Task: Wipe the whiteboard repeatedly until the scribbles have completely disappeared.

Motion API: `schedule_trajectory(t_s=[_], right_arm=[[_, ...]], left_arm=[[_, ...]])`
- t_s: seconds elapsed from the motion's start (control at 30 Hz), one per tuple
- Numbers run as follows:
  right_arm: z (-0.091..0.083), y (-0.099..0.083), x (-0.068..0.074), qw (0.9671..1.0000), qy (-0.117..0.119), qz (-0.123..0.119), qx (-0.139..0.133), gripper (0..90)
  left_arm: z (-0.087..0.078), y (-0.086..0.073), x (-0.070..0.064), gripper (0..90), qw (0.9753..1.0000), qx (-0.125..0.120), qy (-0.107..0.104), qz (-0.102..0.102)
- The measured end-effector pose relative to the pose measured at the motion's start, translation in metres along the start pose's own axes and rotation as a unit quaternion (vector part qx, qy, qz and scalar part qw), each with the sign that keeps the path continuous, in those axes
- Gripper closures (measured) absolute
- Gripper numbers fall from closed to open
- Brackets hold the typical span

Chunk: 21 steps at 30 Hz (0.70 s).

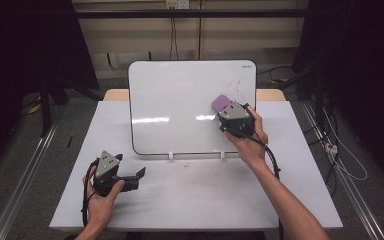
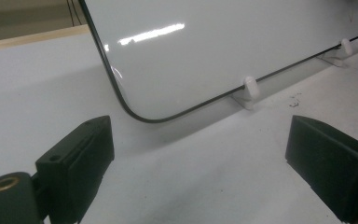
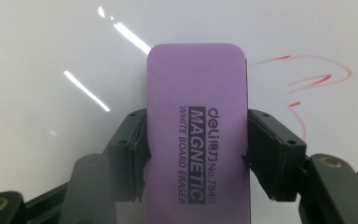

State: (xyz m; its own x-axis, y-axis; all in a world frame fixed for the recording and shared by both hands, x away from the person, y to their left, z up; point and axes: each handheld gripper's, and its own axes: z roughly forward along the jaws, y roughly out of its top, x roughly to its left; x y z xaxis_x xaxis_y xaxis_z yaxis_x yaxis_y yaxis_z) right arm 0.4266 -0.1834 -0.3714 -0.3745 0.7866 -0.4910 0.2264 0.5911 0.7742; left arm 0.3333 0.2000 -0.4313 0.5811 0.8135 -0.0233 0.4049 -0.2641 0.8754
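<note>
From the high view I note the right gripper (image 1: 234,116) held up against the upper right part of the whiteboard (image 1: 180,100), which stands tilted back on the white table (image 1: 190,195). A purple eraser (image 1: 221,102) projects from it toward the board's face. The right gripper view confirms what the high view leaves small: both jaws are clamped on the long sides of the eraser (image 3: 198,135), and its label reads "deli MAGNETIC WHITE BOARD ERASER No. 7840". I also record red marker strokes (image 3: 314,81) on the board just beside the eraser's right edge in that view; from above they are only a faint scribble (image 1: 237,87) near the board's top right corner. Whether the eraser's face is touching the board I cannot tell.

The left gripper (image 1: 125,177) rests low on the table near its front left, well apart from the eraser. The left gripper view shows its jaws spread wide with nothing between them, bare table (image 2: 191,177) beneath, and the board's lower rounded corner (image 2: 135,112) ahead. That view also shows two white clip feet (image 2: 249,88) carrying the board's bottom edge. Nothing stands between either gripper and the board.
</note>
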Motion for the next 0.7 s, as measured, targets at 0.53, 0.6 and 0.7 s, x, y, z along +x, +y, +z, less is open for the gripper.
schedule_trajectory(t_s=[0.53, 0.6, 0.7], right_arm=[[0.011, 0.021, -0.089, 0.9933, -0.098, 0.061, 0.01, 42.2], [0.009, 0.018, -0.083, 0.9939, -0.098, 0.05, 0.013, 42.2], [0.008, 0.012, -0.063, 0.9953, -0.085, 0.044, 0.009, 42.2]], left_arm=[[-0.001, 0.0, 0.002, 7.7, 1.0, 0.001, 0.0, 0.0], [-0.001, 0.0, 0.002, 7.7, 1.0, 0.0, 0.0, -0.002], [0.001, 0.0, 0.001, 7.7, 1.0, 0.004, 0.0, 0.0]])
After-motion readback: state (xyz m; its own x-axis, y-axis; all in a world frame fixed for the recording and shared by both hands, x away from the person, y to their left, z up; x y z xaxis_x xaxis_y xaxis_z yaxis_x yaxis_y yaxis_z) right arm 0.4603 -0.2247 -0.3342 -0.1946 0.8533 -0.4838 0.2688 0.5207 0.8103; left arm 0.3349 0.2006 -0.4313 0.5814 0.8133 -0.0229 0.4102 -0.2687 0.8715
